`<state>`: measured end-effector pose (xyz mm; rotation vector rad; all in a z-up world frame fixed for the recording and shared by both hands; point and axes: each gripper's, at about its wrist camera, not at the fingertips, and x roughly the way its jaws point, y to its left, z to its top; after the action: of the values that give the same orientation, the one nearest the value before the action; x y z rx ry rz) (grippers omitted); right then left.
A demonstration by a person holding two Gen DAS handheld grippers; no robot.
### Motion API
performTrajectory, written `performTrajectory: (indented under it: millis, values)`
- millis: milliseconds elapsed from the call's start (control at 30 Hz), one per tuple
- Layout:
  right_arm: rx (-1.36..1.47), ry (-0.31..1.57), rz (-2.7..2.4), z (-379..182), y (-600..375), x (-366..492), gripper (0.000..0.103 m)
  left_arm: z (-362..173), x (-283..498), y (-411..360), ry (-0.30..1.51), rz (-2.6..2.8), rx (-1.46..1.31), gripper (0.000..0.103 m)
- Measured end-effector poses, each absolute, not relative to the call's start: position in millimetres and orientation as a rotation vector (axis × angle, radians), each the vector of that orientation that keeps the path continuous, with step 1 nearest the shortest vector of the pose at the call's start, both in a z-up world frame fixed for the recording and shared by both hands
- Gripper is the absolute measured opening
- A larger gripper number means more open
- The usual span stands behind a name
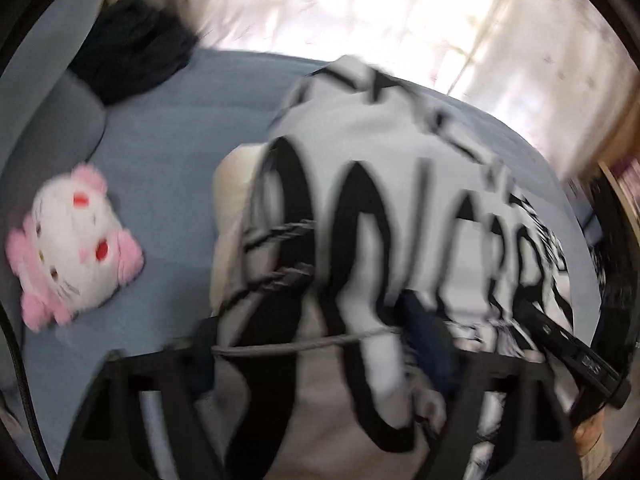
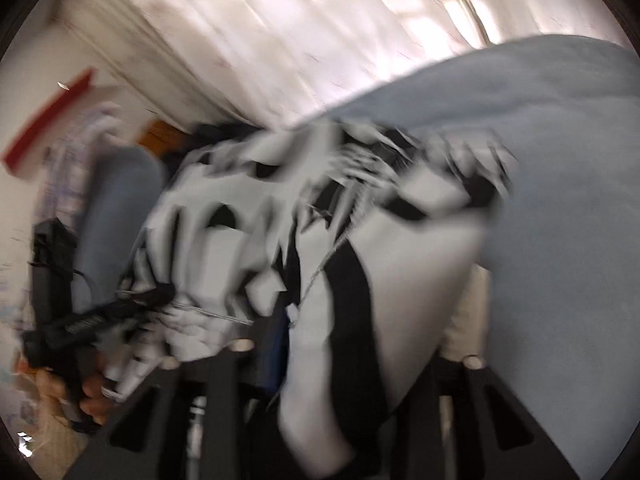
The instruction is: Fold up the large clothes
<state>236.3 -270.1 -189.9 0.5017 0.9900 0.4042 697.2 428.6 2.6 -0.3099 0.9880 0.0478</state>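
**Q:** Status?

**Me:** Mid-fold, I'd say. The sweatshirt (image 1: 380, 168) is bunched up, not flat. It sits on the blue bed cover (image 1: 168, 152), and its near end drapes over both of my tongs.

**Q:** Tongs?

**Me:** On the left gripper (image 1: 314, 344) the jaws stand wide apart. Cloth lies across the gap and I see nothing pinched. On the right gripper (image 2: 356, 354) the jaws are partly apart with fabric between them. It's too blurred to say whether the pads bite, so I can't tell.

**Q:** What does the garment look like?

**Me:** Light grey with big black lettering and thin black line print. It's thick and floppy, with a pale lining showing at one edge. The folds are messy and the sleeves can't be made out.

**Q:** Next?

**Me:** My judgement is to find a clean edge or corner for each gripper, pull the cloth taut, and lay it flat before creasing. The risk is grabbing two layers at once.

**Q:** Any clutter?

**Me:** The plush toy (image 1: 76, 236) and a dark clothes heap (image 1: 132, 48) are well apart from it.
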Motion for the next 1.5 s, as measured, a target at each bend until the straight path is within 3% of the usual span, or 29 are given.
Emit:
performTrajectory:
  millis: [167, 333, 667, 933, 1233, 1500]
  values:
    - [0.489, 0.951, 0.421, -199, -264, 222, 0.046, -13, 685, 437, 0.977, 0.085, -0.289, 0.103]
    - [0.513, 0.941, 0.397, -205, -262, 210, 0.047, -20, 678, 436, 0.947, 0.083, -0.296, 0.103]
    - [0.474, 1.021, 0.317, -183, -269, 198, 0.060, 10, 632, 394, 0.756, 0.251, -0.039, 0.103]
    - [0.348, 0.958, 0.321, -112, -286, 120, 0.060, 52, 555, 363, 0.722, 0.264, -0.046, 0.103]
    - [0.158, 0.931, 0.411, -7, -283, -23, 0.060, 127, 410, 283, 0.670, 0.217, -0.064, 0.103]
    - [0.066, 0.942, 0.403, 44, -300, -131, 0.060, 162, 308, 220, 0.688, 0.135, -0.112, 0.103]
